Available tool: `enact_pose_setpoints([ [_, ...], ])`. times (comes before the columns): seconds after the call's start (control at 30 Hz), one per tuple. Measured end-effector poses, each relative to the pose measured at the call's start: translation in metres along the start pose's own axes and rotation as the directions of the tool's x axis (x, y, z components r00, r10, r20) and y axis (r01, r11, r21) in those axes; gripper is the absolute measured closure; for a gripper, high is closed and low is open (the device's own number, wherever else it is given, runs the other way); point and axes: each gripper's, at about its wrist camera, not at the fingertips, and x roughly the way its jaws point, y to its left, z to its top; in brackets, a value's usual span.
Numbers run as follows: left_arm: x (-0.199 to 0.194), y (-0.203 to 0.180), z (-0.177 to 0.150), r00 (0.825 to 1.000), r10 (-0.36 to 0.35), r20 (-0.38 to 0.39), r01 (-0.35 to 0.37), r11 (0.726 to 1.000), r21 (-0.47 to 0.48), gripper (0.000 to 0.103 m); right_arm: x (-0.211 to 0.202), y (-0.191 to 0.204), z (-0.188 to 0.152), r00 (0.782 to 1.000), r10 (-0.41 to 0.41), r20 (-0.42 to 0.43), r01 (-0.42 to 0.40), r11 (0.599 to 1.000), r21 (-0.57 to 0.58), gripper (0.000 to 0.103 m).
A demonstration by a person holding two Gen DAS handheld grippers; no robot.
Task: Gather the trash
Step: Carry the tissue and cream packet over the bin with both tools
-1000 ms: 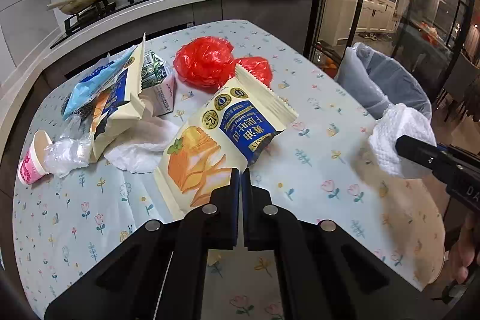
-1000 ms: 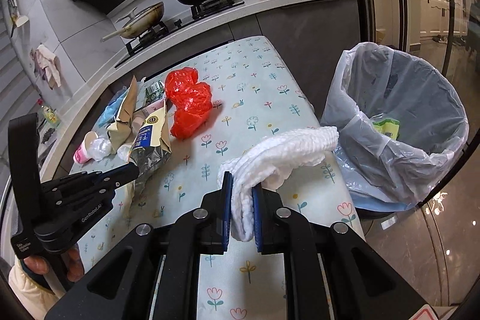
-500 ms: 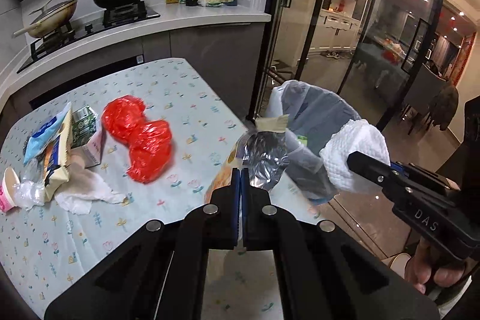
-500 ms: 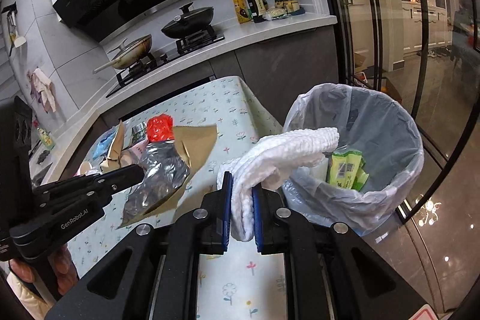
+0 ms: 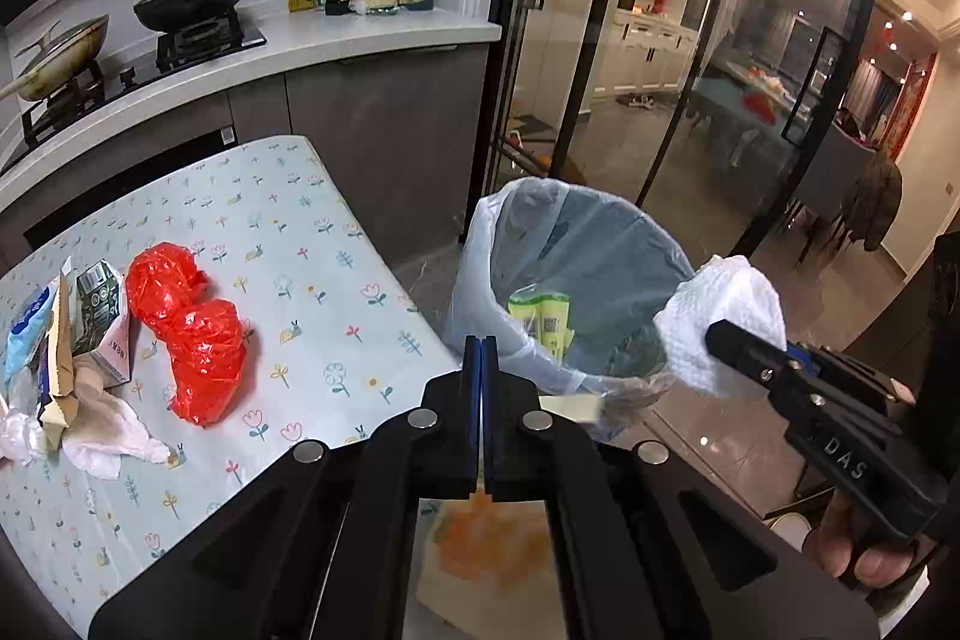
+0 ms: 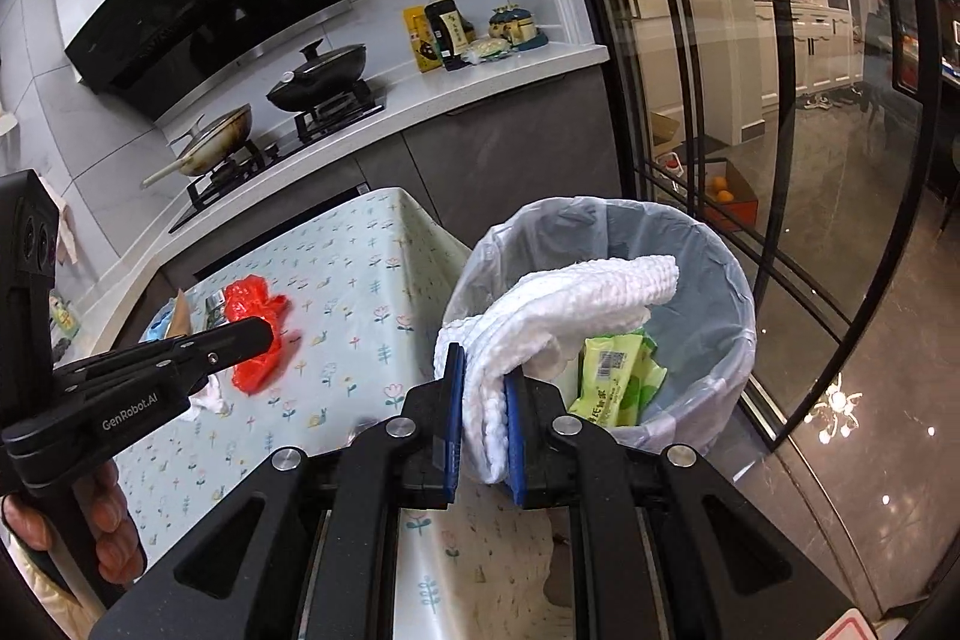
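Trash in hand comes first: a white quilted paper towel (image 6: 558, 316) is pinched between the blue-padded jaws of the right gripper (image 6: 485, 421), its free length running forward and to the right from the claw, drooping over the near rim of the grey bin lined with a clear plastic bag (image 6: 729, 274). That bin sits directly ahead of and below this claw, so a release would, as I judge it, drop the towel straight in beside the green wet-wipe packet (image 6: 612, 379) already lying at the bottom. The left gripper (image 5: 480, 382) has its jaws pressed together on a flat cream snack wrapper with an orange print (image 5: 498, 550), which hangs beneath the claw (only its lower part and a pale corner show past the fingers); the bin mouth lies just ahead and slightly right of it, so it needs a short carry forward. Of the two, the right is nearer the opening. Farther left of both claws, on the floral tablecloth (image 5: 312, 244), wait a crumpled red plastic bag (image 5: 192, 328), a small carton (image 5: 99, 322) and a used white tissue (image 5: 108, 436).
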Motion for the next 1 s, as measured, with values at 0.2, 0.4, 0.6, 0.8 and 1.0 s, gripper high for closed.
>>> enact_pose_setpoints([
  [0.2, -0.003, -0.008, -0.032, 0.998, -0.031, -0.058, 0.031, 0.999, 0.008, 0.071, 0.005, -0.008, -0.015, 1.000, -0.001, -0.024, 0.002, 1.000, 0.018, 0.091],
  [0.4, 0.006, -0.038, -0.076, 0.991, -0.071, -0.110, 0.076, 0.996, 0.041, 0.035, 0.004, -0.018, -0.027, 0.999, -0.032, -0.042, 0.034, 0.999, 0.033, 0.091],
  [0.6, 0.027, -0.061, -0.102, 0.989, 0.008, -0.147, 0.014, 0.989, 0.148, 0.033, -0.008, -0.033, -0.026, 0.997, -0.066, -0.029, 0.068, 0.997, 0.047, 0.091],
  [0.8, 0.030, -0.061, -0.112, 0.989, 0.033, -0.146, -0.007, 0.984, 0.178, 0.033, -0.006, -0.033, -0.029, 0.998, -0.061, -0.036, 0.062, 0.997, 0.045, 0.091],
  [1.0, 0.041, -0.049, -0.114, 0.982, 0.068, -0.174, -0.038, 0.984, 0.173, 0.047, -0.002, -0.026, -0.031, 0.998, -0.045, -0.044, 0.047, 0.998, 0.040, 0.091],
])
